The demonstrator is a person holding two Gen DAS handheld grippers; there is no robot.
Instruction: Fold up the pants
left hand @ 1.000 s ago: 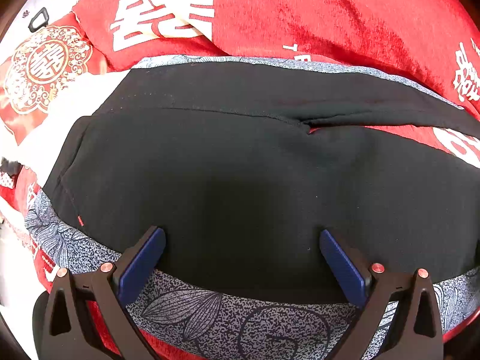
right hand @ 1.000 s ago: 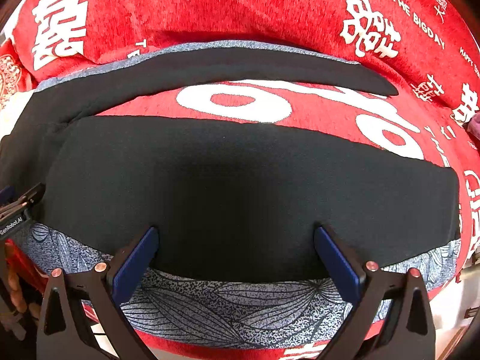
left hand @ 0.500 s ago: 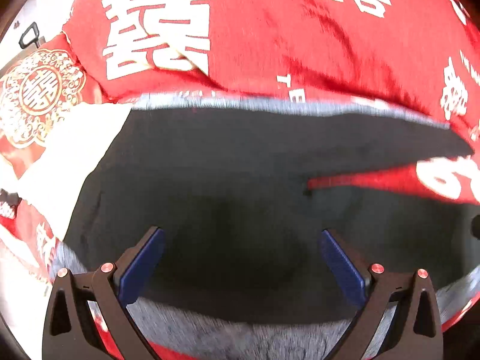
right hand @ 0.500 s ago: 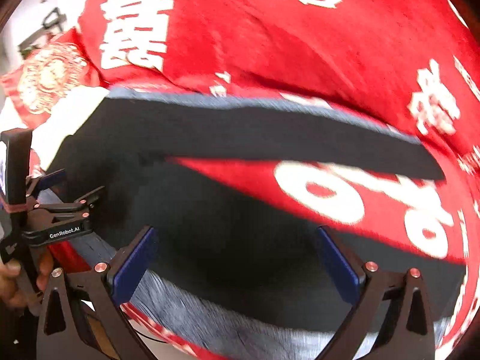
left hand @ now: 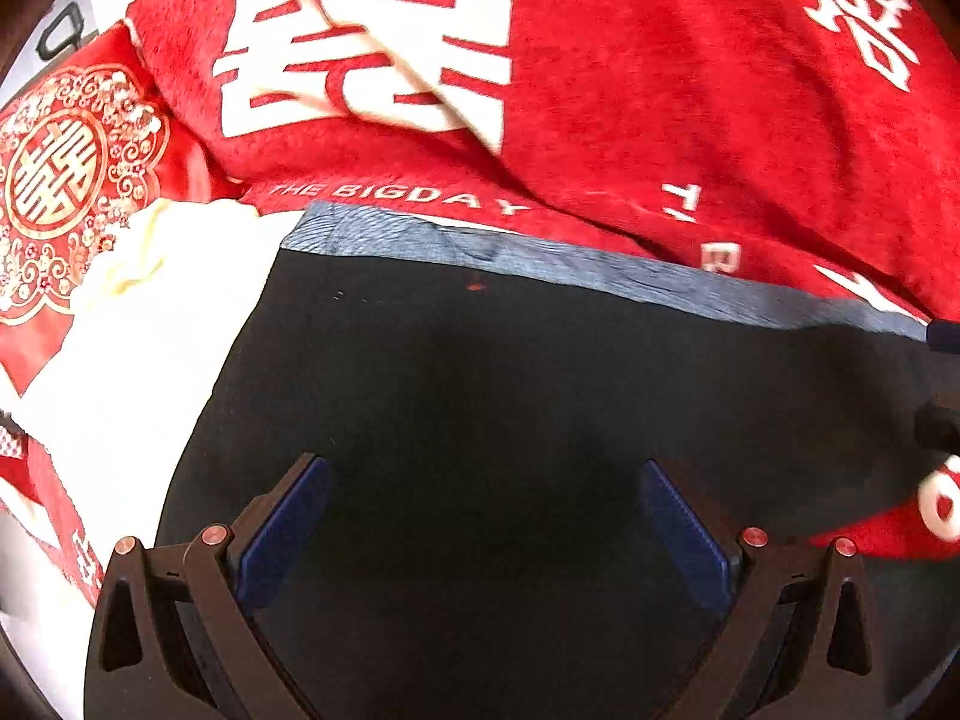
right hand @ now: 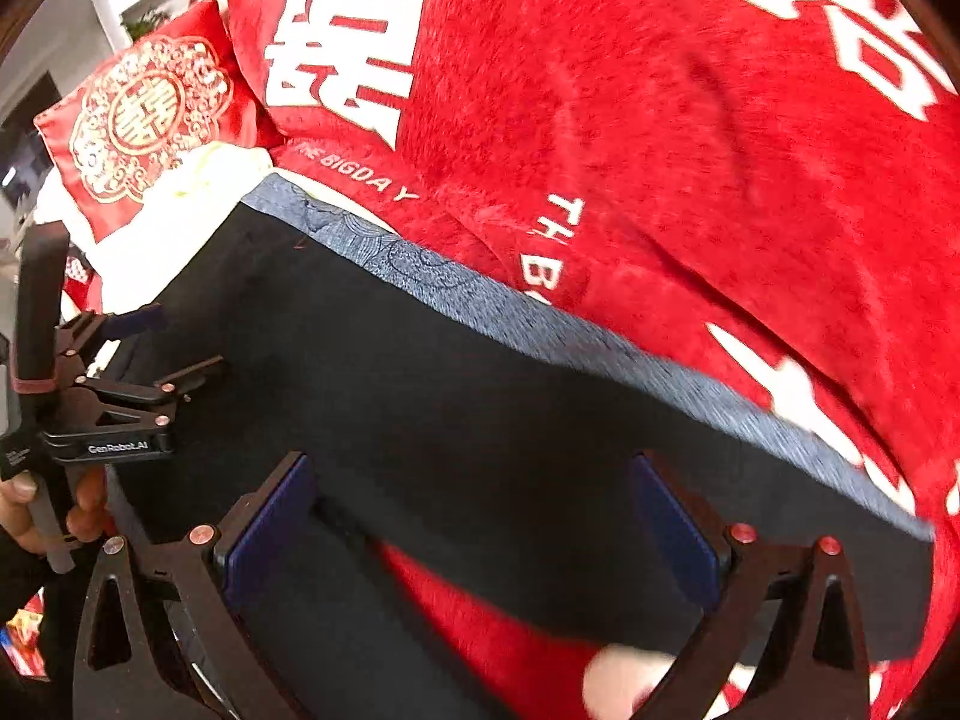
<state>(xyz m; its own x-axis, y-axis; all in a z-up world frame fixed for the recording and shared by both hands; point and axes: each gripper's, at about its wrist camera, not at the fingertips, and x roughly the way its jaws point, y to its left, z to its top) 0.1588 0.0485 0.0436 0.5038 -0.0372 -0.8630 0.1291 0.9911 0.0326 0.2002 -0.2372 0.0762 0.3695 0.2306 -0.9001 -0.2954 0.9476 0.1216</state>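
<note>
- The black pants [left hand: 480, 396] lie spread flat on the red blanket [left hand: 690, 90].
- Both the left gripper [left hand: 483, 531] and the right gripper [right hand: 474, 531] hang spread wide, holding nothing.
- Looks like a fold is just starting; next, pinch an edge.

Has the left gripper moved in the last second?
Yes. The left gripper, jaws open, has advanced over the black pants toward the red blanket: the near blue patterned hem has left view, and the blanket lettering looms larger.
</note>
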